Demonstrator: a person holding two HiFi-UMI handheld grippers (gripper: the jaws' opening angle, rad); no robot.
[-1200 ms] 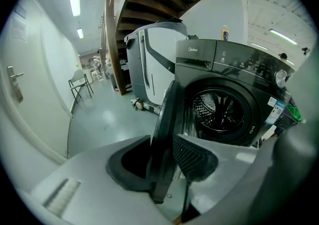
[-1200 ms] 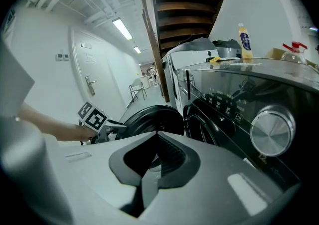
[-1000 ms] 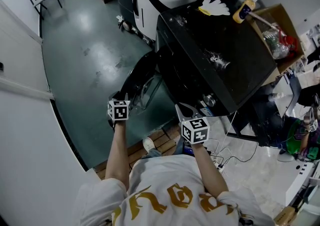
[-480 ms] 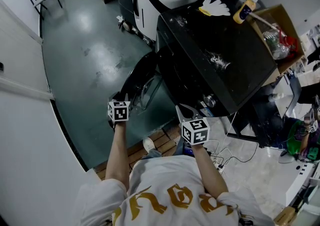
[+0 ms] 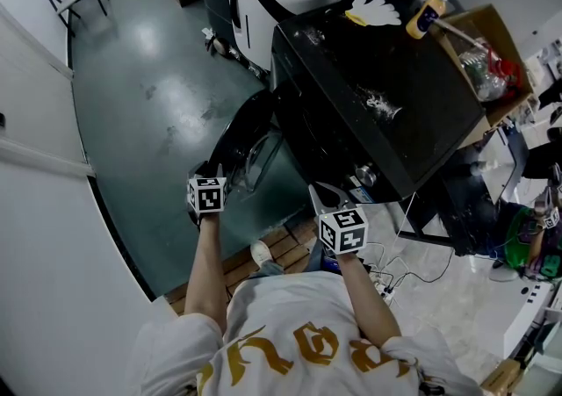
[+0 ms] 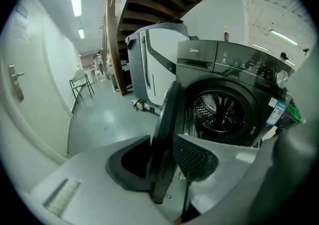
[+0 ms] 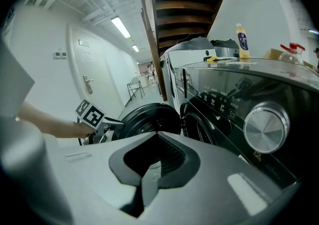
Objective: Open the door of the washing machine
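So the door [image 6: 167, 114] of the washing machine [image 5: 379, 100] is pretty much open at this point. It's swung well out from the front and is seen edge-on in the left gripper view, with the drum [image 6: 223, 112] fully exposed behind it. The left tongs [image 6: 164, 165] are clamped on the door's outer rim, one pad on each side of it. The right tongs [image 7: 151, 171] are closed on nothing and held near the front panel, close to the dial [image 7: 264, 124].

Going by that, the pulling step looks nearly finished. What's probably called for next is a bit more swing along the hinge arc, if a wider opening is wanted. After that the rim should be let go, with the tongs spread and backed straight off so the door isn't dragged back. A sideways tug is best avoided, since the door can only be moved around its hinge.

Materials, for anyone curious:
- **Door:** a thick round black ring, glossy plastic by the look of it, with what looks like a bulging glass window in the middle.
- **Drum:** shiny perforated metal.
- **Cabinet:** dark, smooth and reflective on top.
- **Dial:** a silver knob with a brushed look.
- **Pads [image 6: 192, 154]:** black and rubbery-looking with a fine grid texture, set in plain grey shells.
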